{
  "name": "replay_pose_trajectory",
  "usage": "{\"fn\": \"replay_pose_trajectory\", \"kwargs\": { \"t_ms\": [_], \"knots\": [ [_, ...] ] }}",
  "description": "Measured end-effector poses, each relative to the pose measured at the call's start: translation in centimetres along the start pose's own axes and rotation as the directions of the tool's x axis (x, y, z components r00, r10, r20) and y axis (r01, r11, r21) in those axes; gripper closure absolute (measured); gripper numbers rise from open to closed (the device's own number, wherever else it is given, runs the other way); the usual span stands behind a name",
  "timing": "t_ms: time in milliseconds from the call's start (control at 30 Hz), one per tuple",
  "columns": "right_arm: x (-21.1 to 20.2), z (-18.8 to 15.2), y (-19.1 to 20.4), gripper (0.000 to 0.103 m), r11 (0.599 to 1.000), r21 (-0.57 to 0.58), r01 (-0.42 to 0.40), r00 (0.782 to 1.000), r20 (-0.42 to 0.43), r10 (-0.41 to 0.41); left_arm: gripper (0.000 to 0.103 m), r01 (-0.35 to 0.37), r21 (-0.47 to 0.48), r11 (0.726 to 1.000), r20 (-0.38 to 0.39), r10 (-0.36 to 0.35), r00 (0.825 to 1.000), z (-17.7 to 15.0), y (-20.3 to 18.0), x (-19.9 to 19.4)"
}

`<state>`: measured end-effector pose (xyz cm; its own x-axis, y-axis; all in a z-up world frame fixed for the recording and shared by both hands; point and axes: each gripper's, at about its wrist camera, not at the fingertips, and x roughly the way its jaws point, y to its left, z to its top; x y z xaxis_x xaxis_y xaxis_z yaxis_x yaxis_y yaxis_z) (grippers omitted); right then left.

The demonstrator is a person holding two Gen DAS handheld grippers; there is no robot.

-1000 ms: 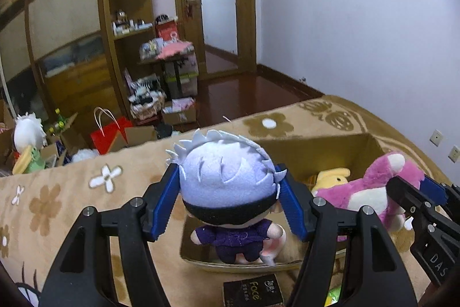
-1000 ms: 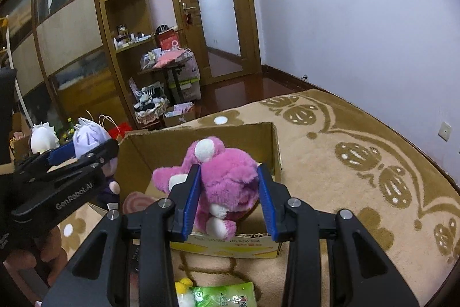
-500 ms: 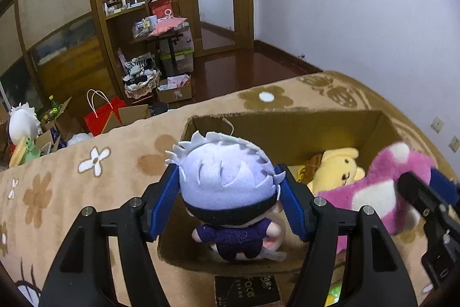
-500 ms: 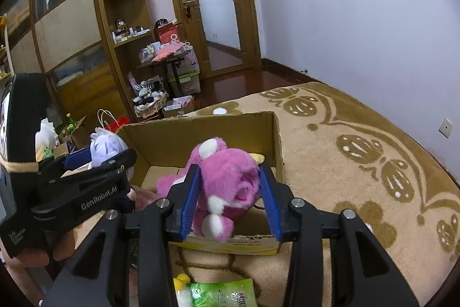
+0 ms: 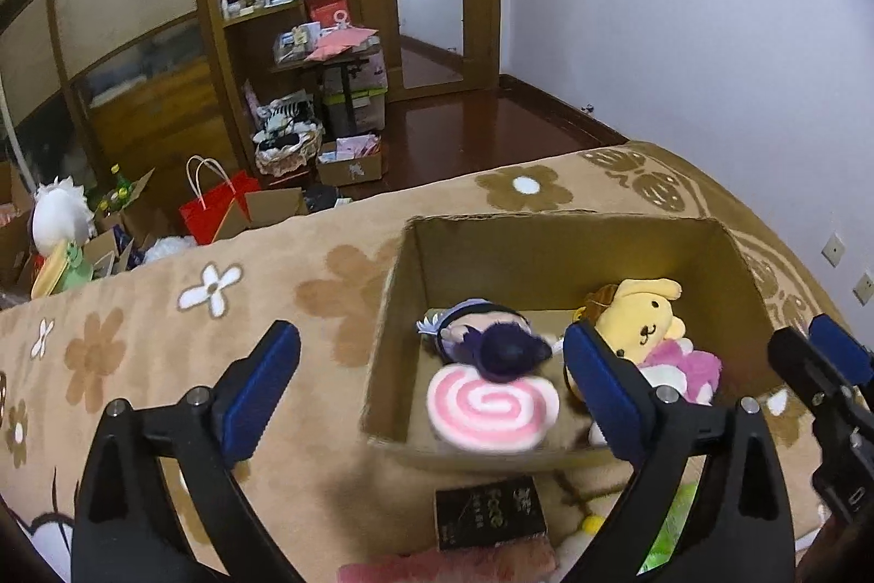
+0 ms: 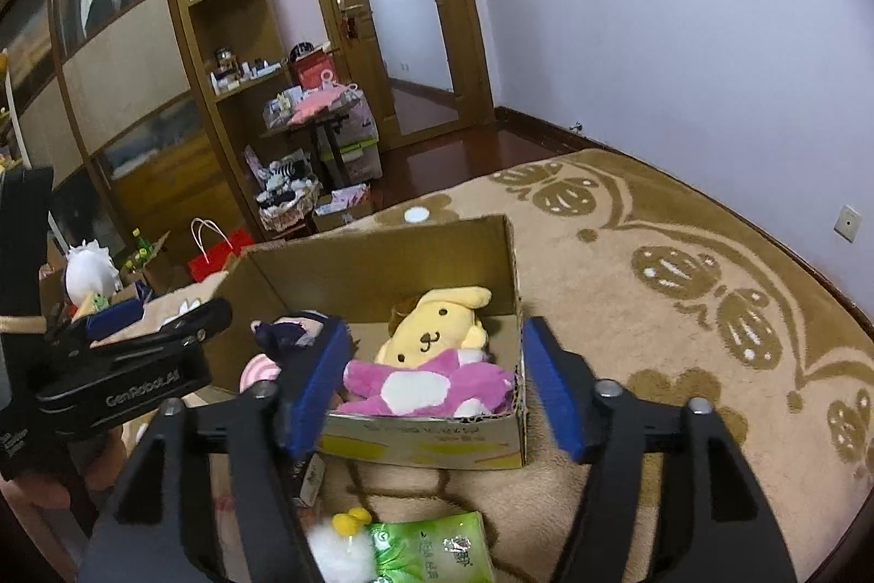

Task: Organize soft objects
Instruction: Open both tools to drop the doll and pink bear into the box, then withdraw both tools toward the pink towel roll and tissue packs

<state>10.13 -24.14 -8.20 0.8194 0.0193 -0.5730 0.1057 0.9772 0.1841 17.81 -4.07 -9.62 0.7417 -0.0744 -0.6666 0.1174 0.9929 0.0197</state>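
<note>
A cardboard box [image 5: 546, 222] stands on the flowered blanket. My left gripper [image 5: 429, 334] hangs over its near left corner, jaws opening wide with nothing pressed between the pads. Below it a white-haired doll in purple [image 5: 491, 342] lies in the box on a pink swirl plush [image 5: 491, 402]. My right gripper [image 6: 434, 326] is over the box's near right side, jaws also opening. The pink bear plush [image 6: 426, 381] lies loose in the box [image 6: 382, 266] beneath it, against a yellow dog plush [image 6: 431, 326]. The pads touch neither toy.
A small black carton [image 5: 489, 509] lies on the blanket in front of the box, with a green packet [image 6: 431, 550] and a white-and-yellow fluffy toy [image 6: 338, 545] nearby. Beyond the blanket's far edge are a red bag [image 5: 218, 206], boxes and shelves.
Both grippers have opened. The white-haired doll dropped from the left gripper into the box, and the pink bear plush dropped from the right gripper beside the yellow dog.
</note>
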Motion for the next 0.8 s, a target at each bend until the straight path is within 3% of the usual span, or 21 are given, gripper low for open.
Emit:
{"fn": "replay_pose_trajectory", "kwargs": {
  "t_ms": [67, 200, 300, 500, 800],
  "knots": [
    [-0.6, 0.2, -0.1, 0.026, 1.0, 0.004, -0.016, 1.0, -0.007, 0.016, 0.006, 0.001, -0.01, 1.0, -0.005, -0.001, 1.0, -0.1, 0.5, -0.8],
    [-1.8, 0.4, -0.3, 0.009, 1.0, 0.023, -0.013, 1.0, -0.004, 0.014, 0.003, -0.025, -0.005, 1.0, -0.01, 0.025, 1.0, -0.3, 1.1, -2.3],
    [-2.6, 0.5, -0.6, 0.002, 0.998, 0.05, -0.035, 0.999, -0.004, 0.035, 0.002, -0.03, -0.017, 0.999, -0.017, 0.03, 0.999, -0.6, 1.5, -3.3],
    [-3.3, 0.0, -0.3, 0.001, 0.998, 0.039, -0.043, 0.997, -0.055, 0.045, 0.002, -0.044, -0.036, 0.998, -0.047, 0.042, 0.998, -1.5, 2.0, -4.2],
    [-2.9, -2.7, 0.4, 0.001, 0.999, 0.018, -0.03, 0.989, -0.141, 0.032, 0.002, -0.039, -0.044, 0.998, -0.16, 0.032, 0.987, -4.3, 2.6, -3.2]
  ]
}}
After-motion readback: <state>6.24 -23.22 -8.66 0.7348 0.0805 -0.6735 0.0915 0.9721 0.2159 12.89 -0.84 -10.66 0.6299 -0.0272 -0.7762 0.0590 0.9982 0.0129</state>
